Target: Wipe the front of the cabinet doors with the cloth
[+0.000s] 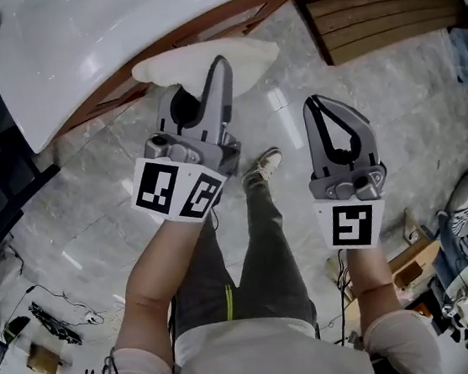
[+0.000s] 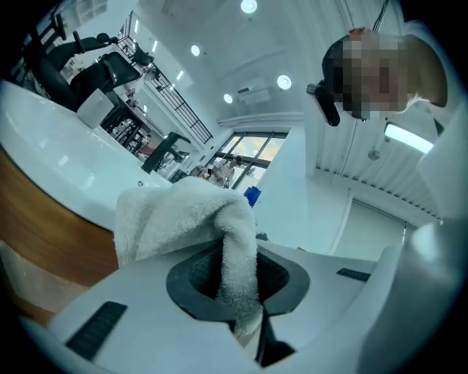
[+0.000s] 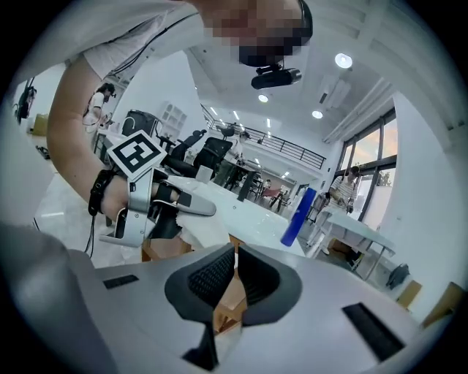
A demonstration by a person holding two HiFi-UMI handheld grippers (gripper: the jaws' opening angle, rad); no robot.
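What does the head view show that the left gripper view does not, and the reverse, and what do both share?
Head view only: the right gripper, shut and empty, the person's shoe and the marble floor. Left gripper view only: the left gripper seen close up, jaws shut on a fold of the cloth, plus ceiling lights. Both: the cloth, the wooden cabinet and the white countertop.

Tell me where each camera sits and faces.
Head view: on the person's head, looking steeply down at the floor; shows forearms, legs, left gripper, right gripper.
Left gripper view: on the left gripper, looking along jaws shut on the cloth towards the cabinet; the person above.
Right gripper view: on the right gripper, over shut, empty jaws; shows left forearm.
Shared: the left gripper, in head and right gripper views.
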